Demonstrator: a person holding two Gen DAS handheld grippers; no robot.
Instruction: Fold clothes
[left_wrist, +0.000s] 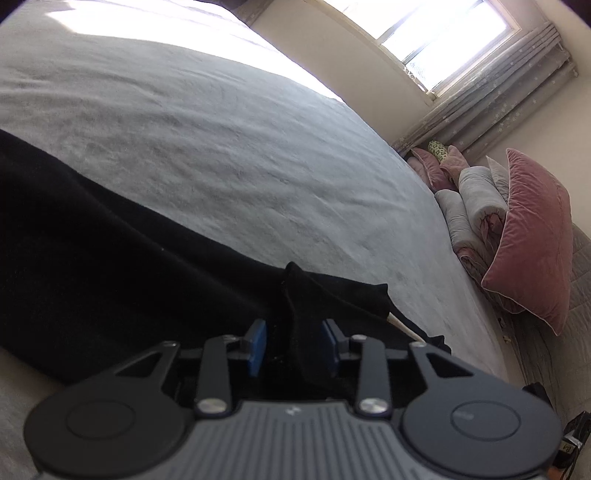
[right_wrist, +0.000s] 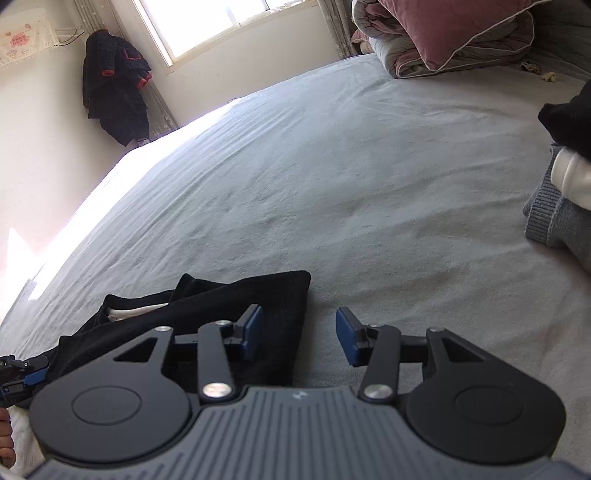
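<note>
The black garment lies flat on the grey bed. The left gripper has its fingers a little spread – a raised fold of the garment stands between them, apparently loose. The right gripper is spread wide at the garment's corner – one finger over it, nothing held.

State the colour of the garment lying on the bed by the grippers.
Black garment, clearest in the left wrist view.

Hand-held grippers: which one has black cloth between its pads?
The left hand-held gripper: a fold of the black garment stands between its pads. The right hand-held gripper gapes over bare bedsheet.
</note>
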